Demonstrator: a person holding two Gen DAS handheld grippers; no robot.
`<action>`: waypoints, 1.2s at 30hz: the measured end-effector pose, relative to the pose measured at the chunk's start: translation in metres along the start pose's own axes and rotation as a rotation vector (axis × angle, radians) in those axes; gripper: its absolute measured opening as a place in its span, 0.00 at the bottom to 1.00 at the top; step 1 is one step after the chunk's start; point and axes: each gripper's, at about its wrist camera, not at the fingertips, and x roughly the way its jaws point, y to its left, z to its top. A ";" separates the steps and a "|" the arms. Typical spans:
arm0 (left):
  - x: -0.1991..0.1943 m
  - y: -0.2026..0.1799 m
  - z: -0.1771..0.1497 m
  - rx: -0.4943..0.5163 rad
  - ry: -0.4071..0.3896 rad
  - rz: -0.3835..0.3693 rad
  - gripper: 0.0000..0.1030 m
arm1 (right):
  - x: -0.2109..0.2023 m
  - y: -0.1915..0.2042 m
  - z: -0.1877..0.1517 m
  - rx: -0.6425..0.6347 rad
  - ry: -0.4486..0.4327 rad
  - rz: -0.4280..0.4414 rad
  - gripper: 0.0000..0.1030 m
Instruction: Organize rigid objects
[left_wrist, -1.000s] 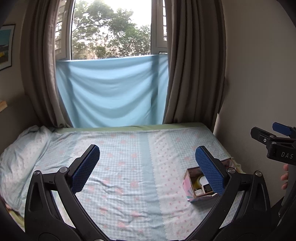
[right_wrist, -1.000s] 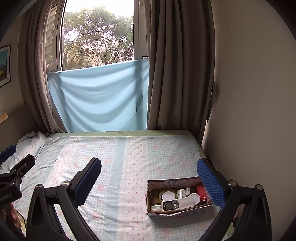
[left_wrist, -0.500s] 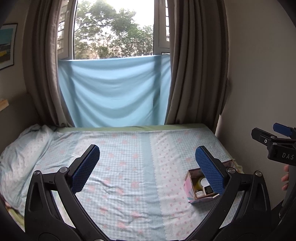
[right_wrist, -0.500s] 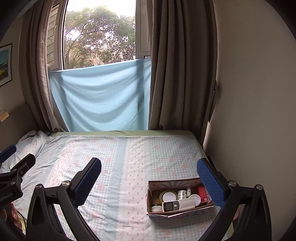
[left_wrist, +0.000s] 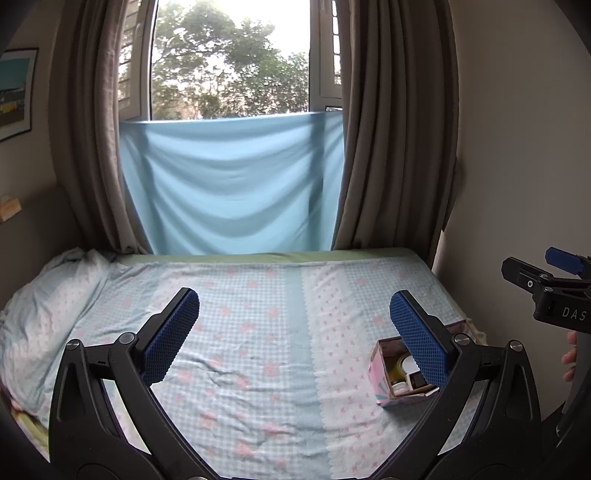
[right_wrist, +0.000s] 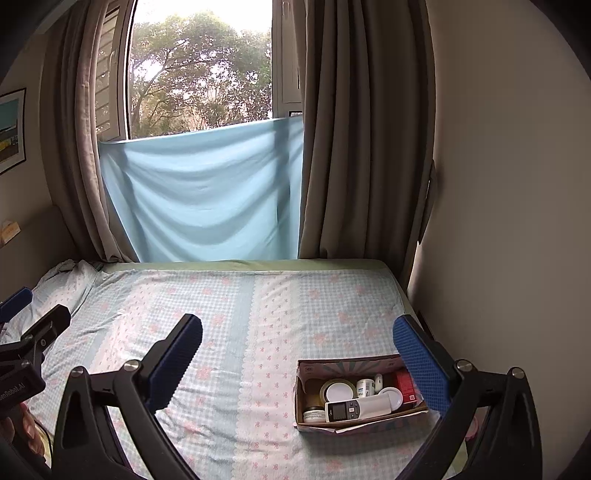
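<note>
You are over a bed (right_wrist: 258, 302) with a blue and pink checked sheet, in a small room with a window (right_wrist: 199, 70), brown curtains (right_wrist: 354, 129) and a light blue cloth (right_wrist: 207, 192) hung across the glass.

Your left gripper (left_wrist: 295, 332) is spread wide and holds nothing. Its blue pads (left_wrist: 171, 334) float above the bare middle of the sheet. Your right gripper (right_wrist: 297, 360) is spread wide too, and it is empty. It hangs above the bed, with its right pad in front of the right end of the box.

The cardboard box (right_wrist: 354, 397) sits on the sheet near the right edge of the bed, close to the wall (right_wrist: 498, 184). Inside it you can see a white remote-like gadget (right_wrist: 356, 408) with a small screen, a few round jars with white lids (right_wrist: 338, 391), a small white bottle (right_wrist: 364, 387) and a red packet (right_wrist: 404, 384). They lie close together and fill the box.

A rumpled pillow (left_wrist: 44, 314) lies at the left side of the bed, well apart from the box.
</note>
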 end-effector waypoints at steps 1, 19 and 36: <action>0.000 0.000 0.000 -0.001 0.000 0.001 1.00 | 0.000 0.000 0.000 -0.001 -0.002 0.000 1.00; -0.008 -0.001 0.000 -0.006 -0.026 0.026 1.00 | -0.001 -0.001 -0.003 -0.003 -0.020 0.007 1.00; -0.013 -0.012 0.000 0.019 -0.049 0.073 1.00 | -0.004 -0.001 -0.005 -0.001 -0.023 0.007 1.00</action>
